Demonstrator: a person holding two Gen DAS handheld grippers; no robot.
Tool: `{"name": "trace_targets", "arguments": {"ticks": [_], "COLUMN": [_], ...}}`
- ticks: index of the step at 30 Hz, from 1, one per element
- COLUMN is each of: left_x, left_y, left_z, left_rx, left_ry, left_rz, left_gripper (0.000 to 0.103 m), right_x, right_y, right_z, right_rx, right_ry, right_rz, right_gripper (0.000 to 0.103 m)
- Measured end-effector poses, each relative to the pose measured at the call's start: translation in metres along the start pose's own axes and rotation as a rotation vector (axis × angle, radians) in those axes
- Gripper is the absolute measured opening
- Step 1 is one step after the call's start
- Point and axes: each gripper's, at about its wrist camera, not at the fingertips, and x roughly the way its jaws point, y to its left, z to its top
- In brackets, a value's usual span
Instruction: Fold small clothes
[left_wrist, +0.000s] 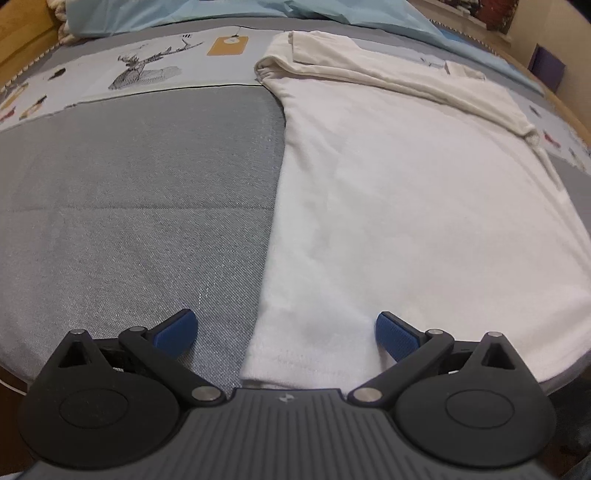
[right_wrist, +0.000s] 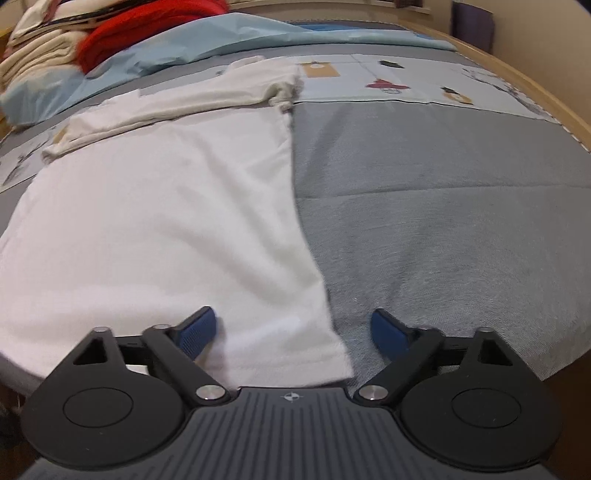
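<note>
Left claw (left_wrist: 286, 332), right claw (right_wrist: 291, 330) agape, straddling white shirt (left_wrist: 406, 206) hem corners

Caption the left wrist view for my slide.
Open left gripper straddles the white shirt's near left corner on a grey bedspread.

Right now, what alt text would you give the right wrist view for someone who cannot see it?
A white shirt lies flat on a grey bedspread, its near right corner between the open blue-padded fingers of the right gripper. Its sleeves are folded across the far end, and a light blue sheet and a red cloth lie beyond.
</note>
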Motion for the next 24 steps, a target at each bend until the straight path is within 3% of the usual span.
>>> {"name": "trace_targets", "arguments": {"ticks": [2,4,5,6,7,9,15,18,24], "left_x": [-0.004,-0.011,-0.013,-0.013,-0.013,-0.015,-0.052,-0.088,-0.148], "left_y": [0.008,0.018,0.023,0.027,0.032,0.038,0.037,0.04,0.046], "left_z": [0.002,0.005,0.006,0.006,0.006,0.004,-0.015,-0.044,-0.085], "left_rx": [-0.043,-0.083,-0.099,-0.113,-0.135,-0.175,-0.137,-0.134,-0.136], "left_ry": [0.001,-0.001,0.002,0.008,0.022,0.029,0.001,-0.018,-0.041], "left_rz": [-0.034,-0.079,-0.091,-0.1,-0.129,-0.16,-0.198,-0.29,-0.4], "left_gripper": [0.092,0.072,0.048,0.017,0.01,0.009,0.008,0.008,0.007], "right_x": [-0.005,-0.006,-0.006,-0.006,-0.007,-0.009,-0.046,-0.084,-0.168], "right_y": [0.0,-0.004,-0.005,-0.006,-0.006,-0.005,-0.012,-0.02,-0.036], "right_z": [0.0,0.001,0.001,0.002,0.002,0.001,-0.006,-0.021,-0.051], "right_rx": [-0.004,0.026,0.037,0.038,0.037,0.031,0.075,0.101,0.154], "right_ry": [-0.016,-0.012,-0.01,-0.011,-0.013,-0.021,-0.063,-0.068,-0.095], "right_rz": [0.03,0.066,0.072,0.072,0.072,0.071,0.109,0.157,0.252], "right_gripper": [0.028,0.014,0.01,0.009,0.007,0.006,0.005,0.005,0.004]}}
